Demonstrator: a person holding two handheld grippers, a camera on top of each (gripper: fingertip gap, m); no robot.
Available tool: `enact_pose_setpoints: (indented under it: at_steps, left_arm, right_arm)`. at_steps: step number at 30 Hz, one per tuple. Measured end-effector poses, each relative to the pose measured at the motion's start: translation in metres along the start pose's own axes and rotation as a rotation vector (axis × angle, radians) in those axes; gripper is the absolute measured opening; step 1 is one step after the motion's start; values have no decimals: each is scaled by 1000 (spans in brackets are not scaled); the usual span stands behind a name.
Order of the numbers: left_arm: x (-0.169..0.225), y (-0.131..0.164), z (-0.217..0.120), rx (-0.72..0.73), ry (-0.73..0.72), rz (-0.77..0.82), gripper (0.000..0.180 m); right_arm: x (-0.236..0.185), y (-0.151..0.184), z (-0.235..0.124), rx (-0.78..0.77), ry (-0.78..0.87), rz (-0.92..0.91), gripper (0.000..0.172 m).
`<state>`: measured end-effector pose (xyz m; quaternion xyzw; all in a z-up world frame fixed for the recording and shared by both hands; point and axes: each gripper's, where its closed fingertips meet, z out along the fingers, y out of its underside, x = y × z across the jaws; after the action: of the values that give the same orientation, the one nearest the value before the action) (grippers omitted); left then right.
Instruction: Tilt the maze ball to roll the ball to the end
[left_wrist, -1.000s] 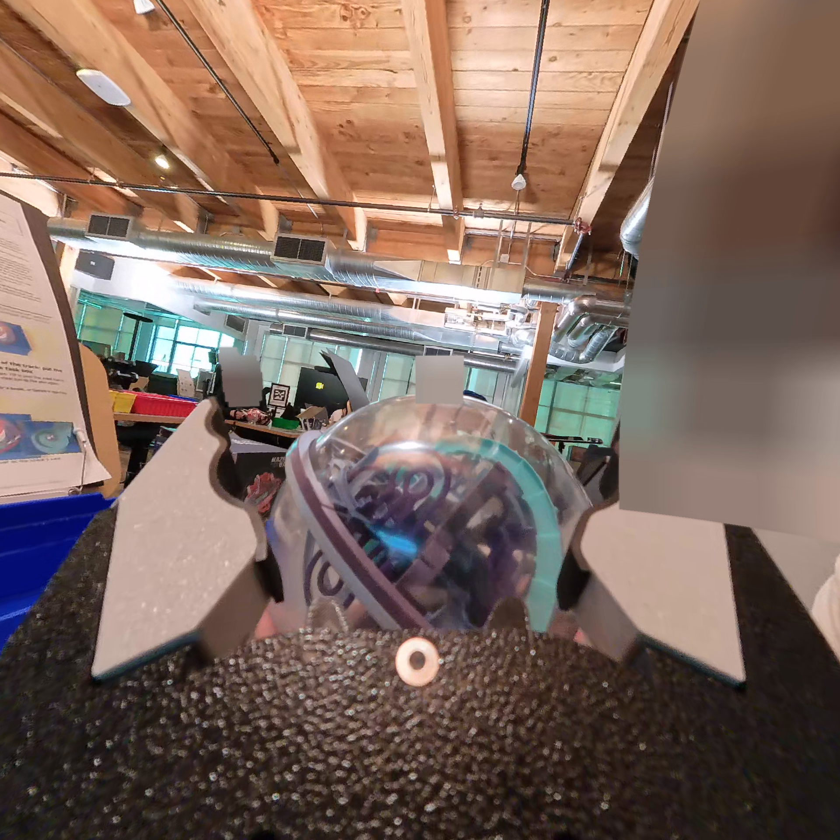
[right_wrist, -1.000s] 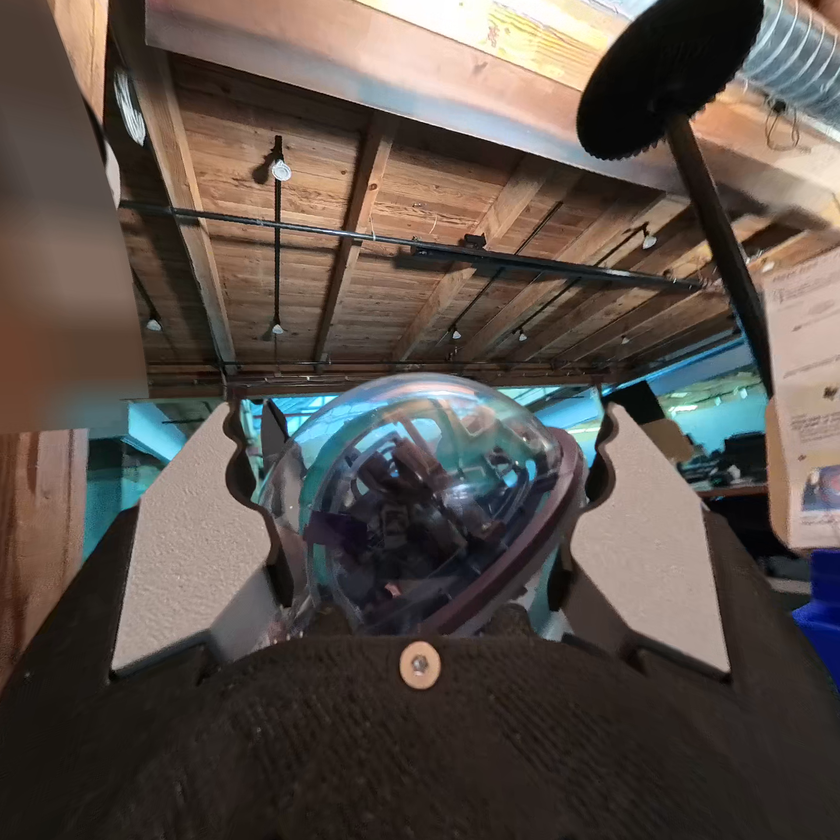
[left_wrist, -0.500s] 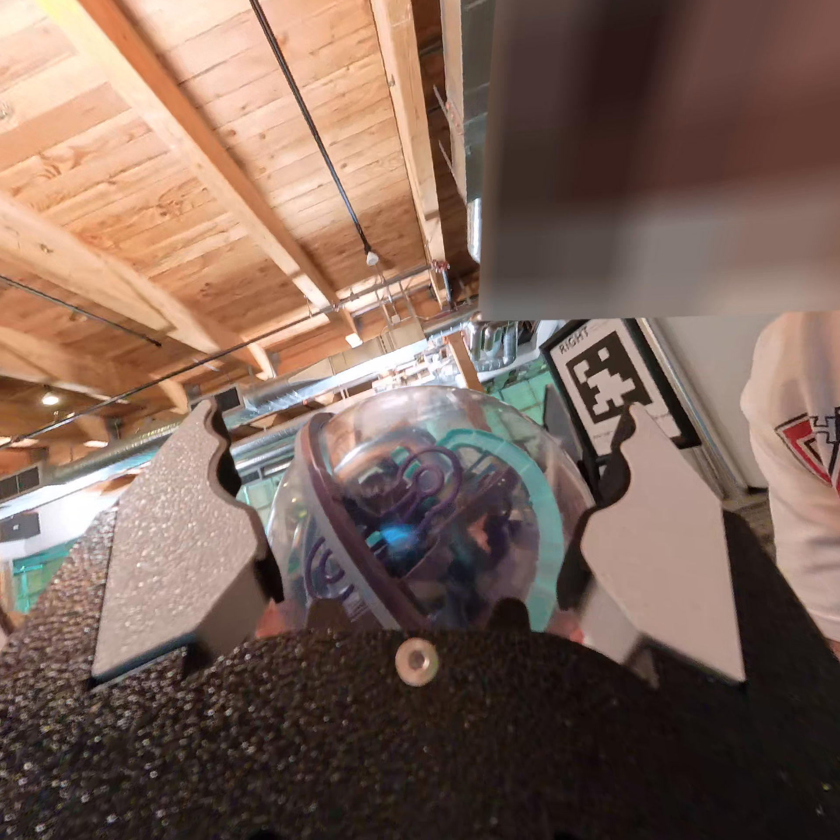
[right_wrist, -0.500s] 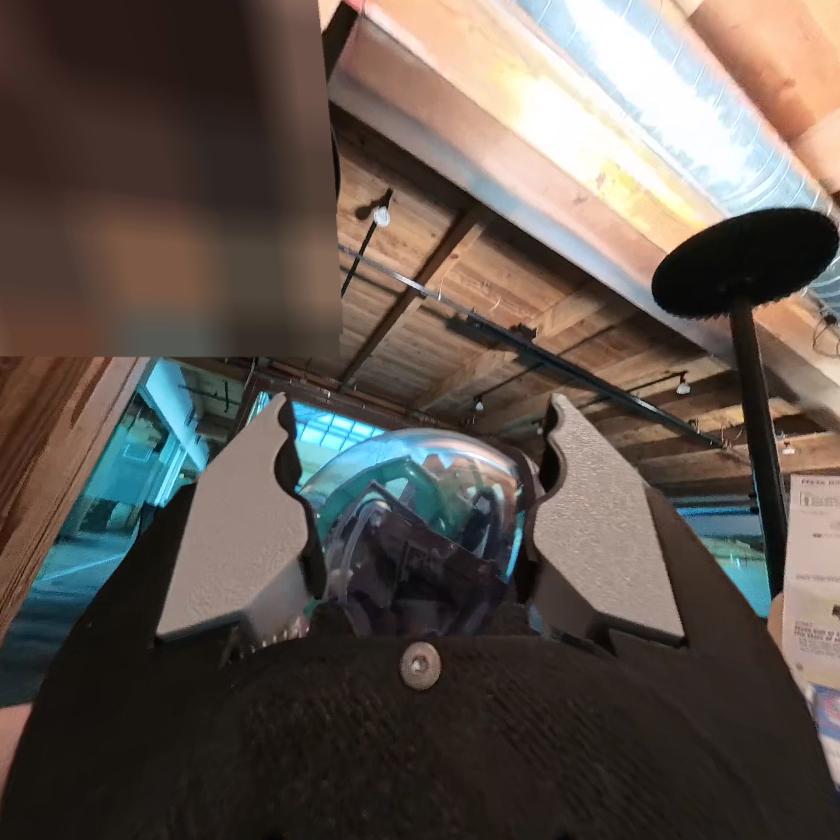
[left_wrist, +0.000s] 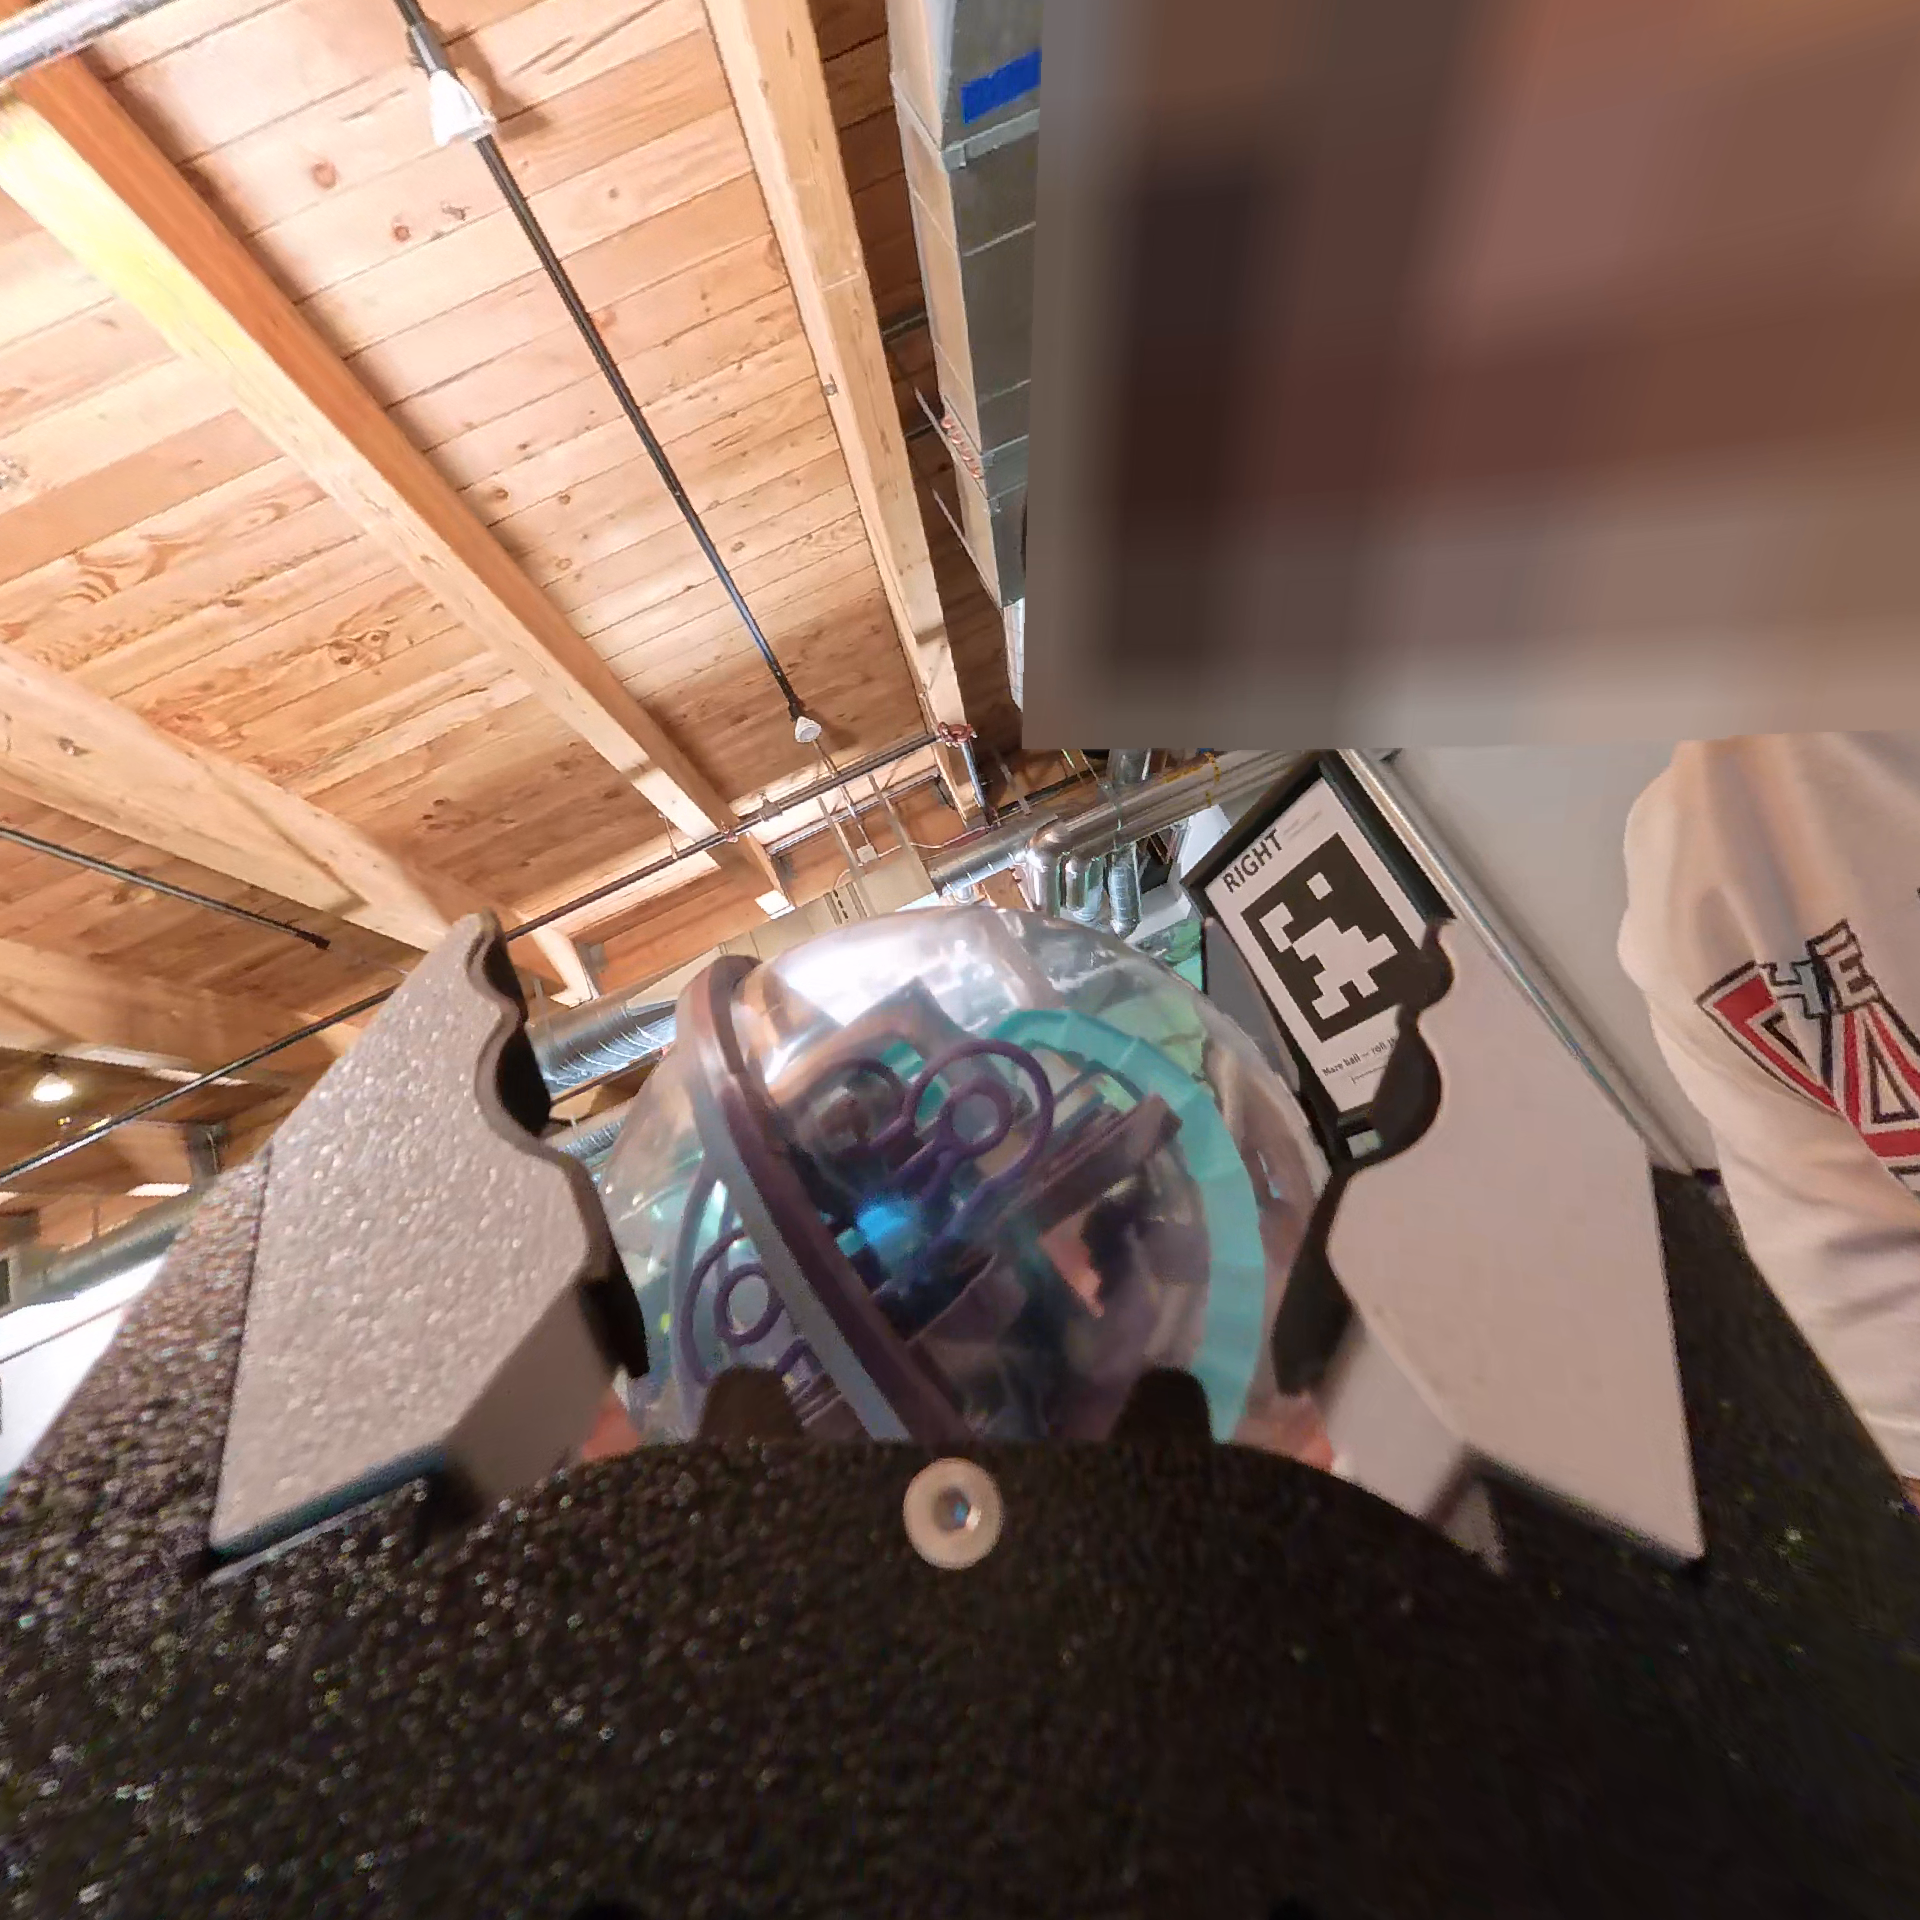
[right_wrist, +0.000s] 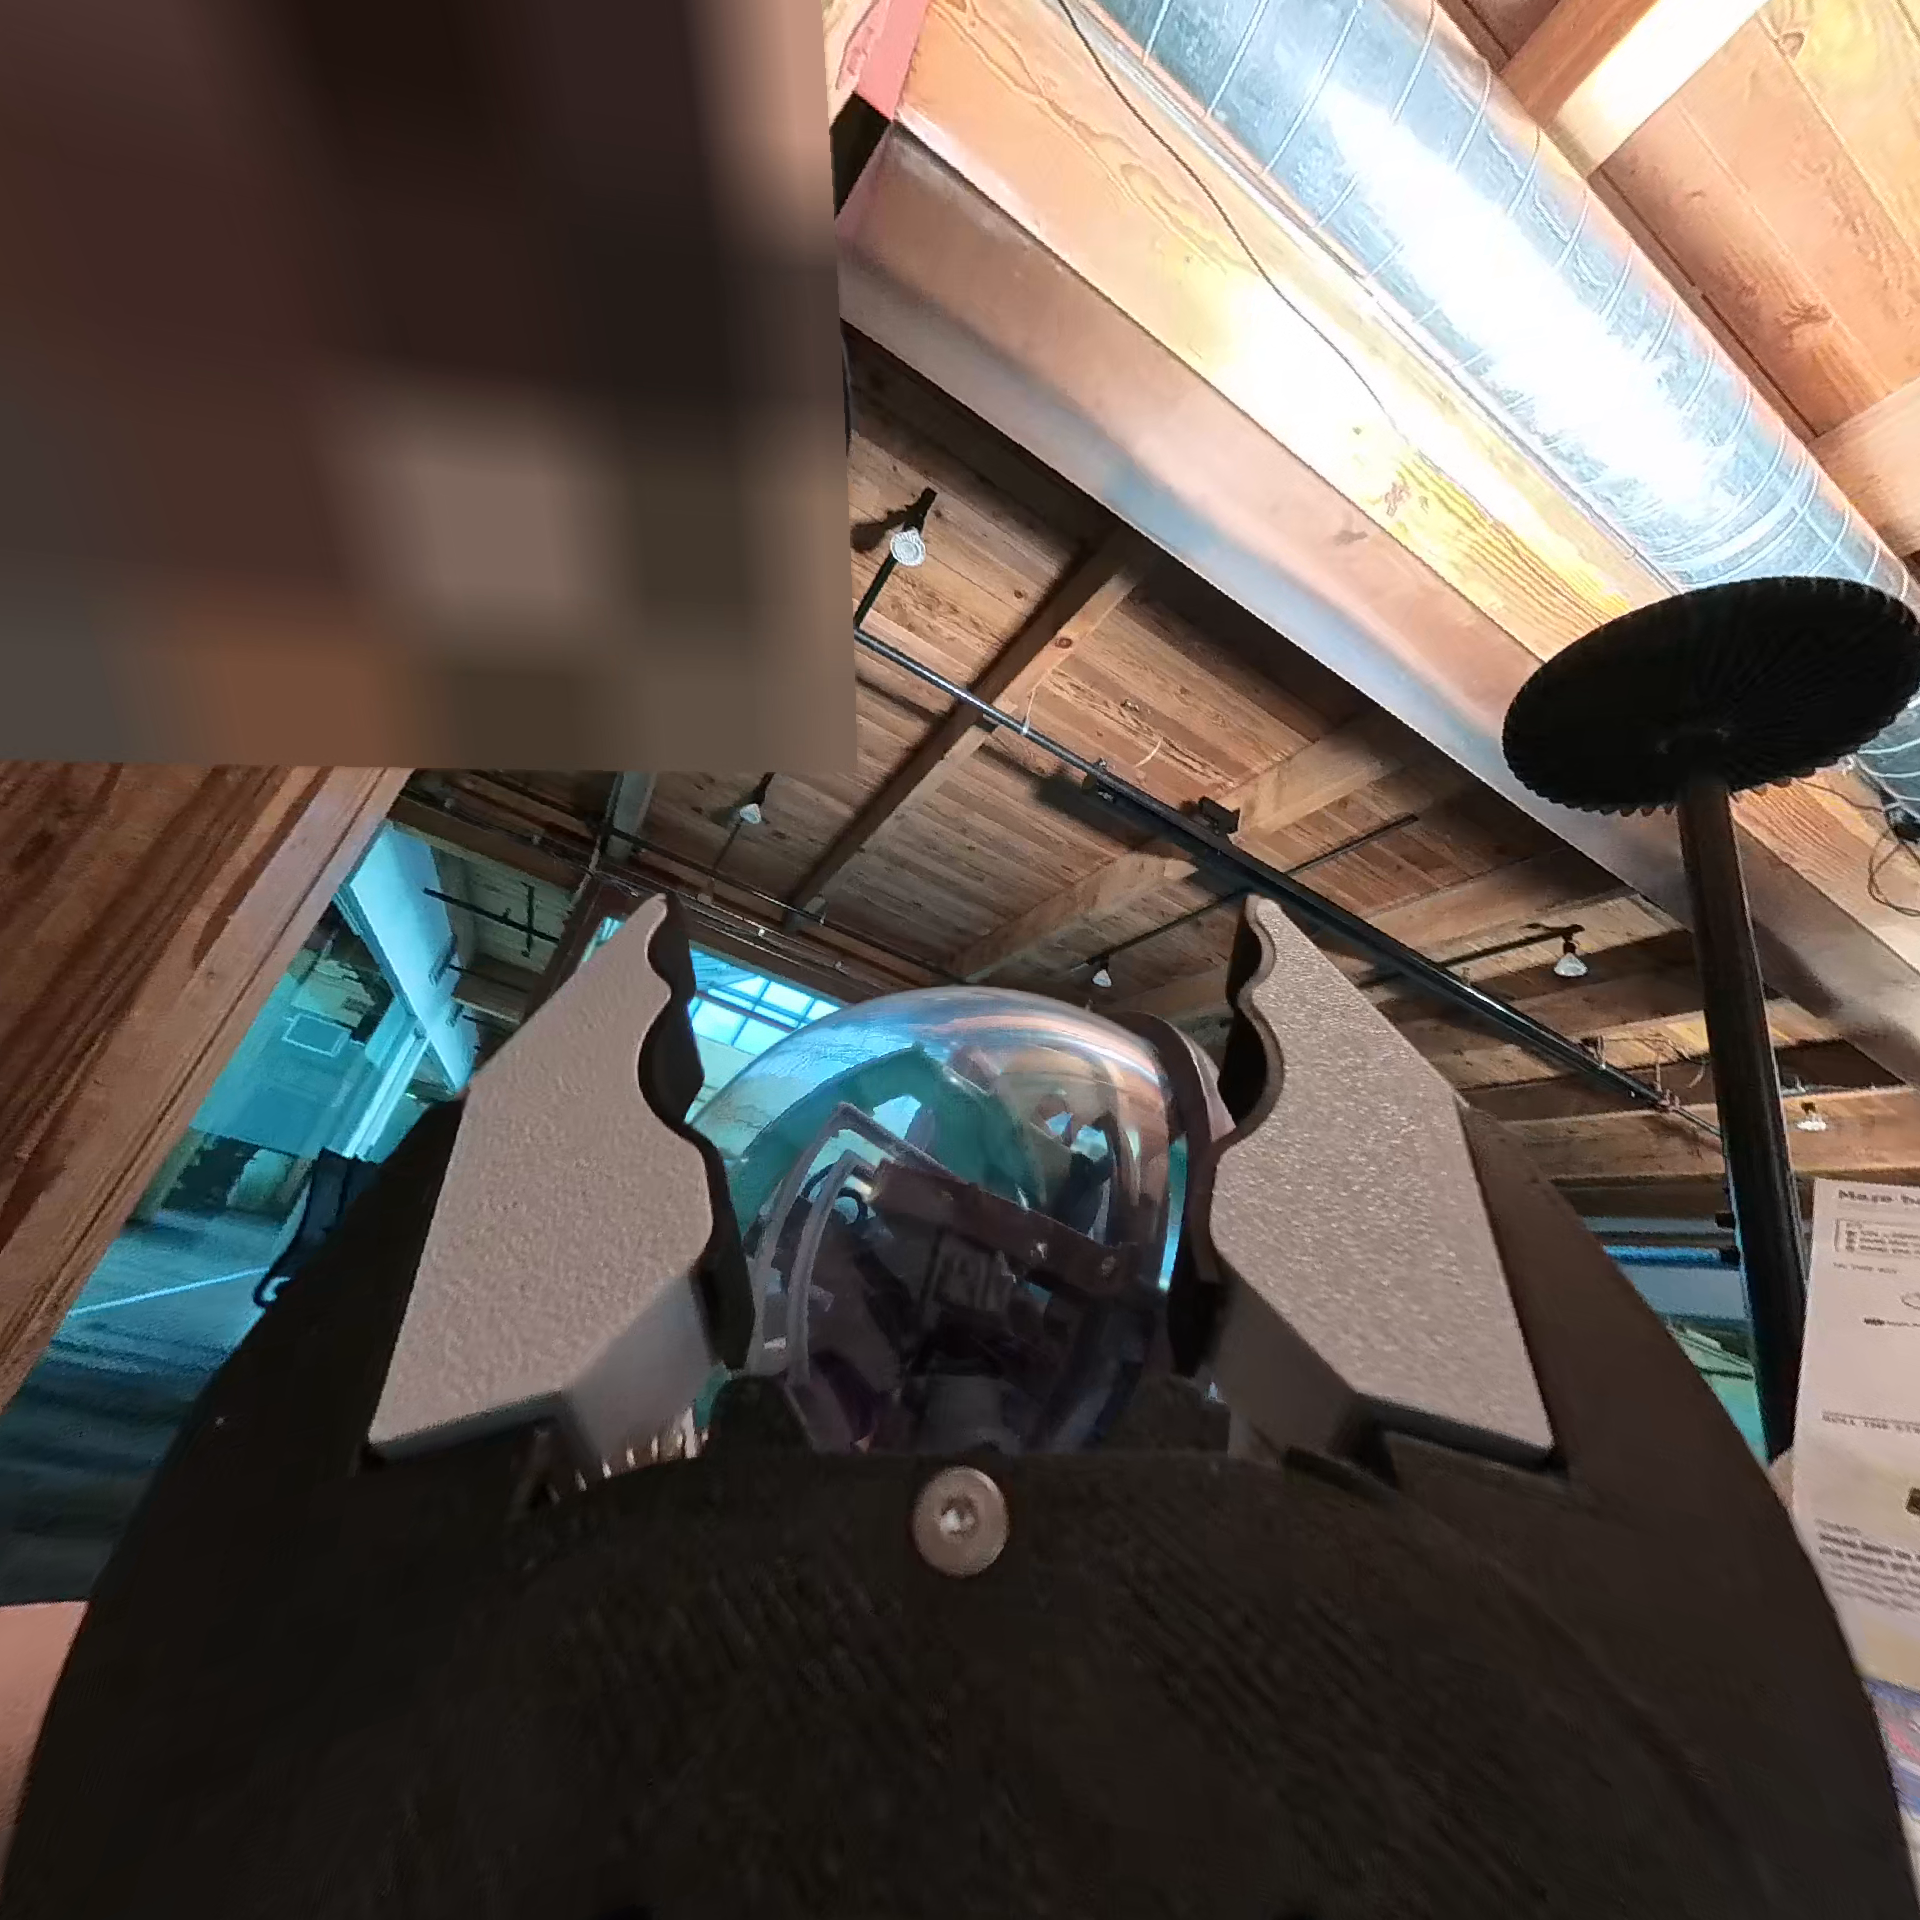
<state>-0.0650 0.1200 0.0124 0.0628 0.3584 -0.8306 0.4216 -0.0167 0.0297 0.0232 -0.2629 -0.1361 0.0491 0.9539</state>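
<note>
We're holding the clear plastic maze ball (left_wrist: 935, 1174) up toward the wooden plank ceiling (left_wrist: 312, 468) with both claws clamped on it. Our left gripper (left_wrist: 961, 997) is spread wide, and its grey textured fingers (left_wrist: 416, 1226) are pressing against the sphere's flanks, low down near the black body. Inside we're seeing purple looping tracks, a teal ring and a dark band running around the shell. Our right gripper (right_wrist: 956, 966) is gripping the same ball (right_wrist: 966, 1195), with its jaws standing closer together and its fingers (right_wrist: 1340, 1226) hugging both sides. A framed black-and-white marker card (left_wrist: 1320, 956) is showing just past the left claw's right finger, and a black disc on a pole (right_wrist: 1714, 696) is standing off to the right.
</note>
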Motion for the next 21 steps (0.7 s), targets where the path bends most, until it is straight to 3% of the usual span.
enact_pose_setpoints:
  at_steps: [21]
  left_arm:
    - [20,31,13,-136,49,144,157]
  right_arm:
    - [-19,-15,-4,-49,-115,-133,95]
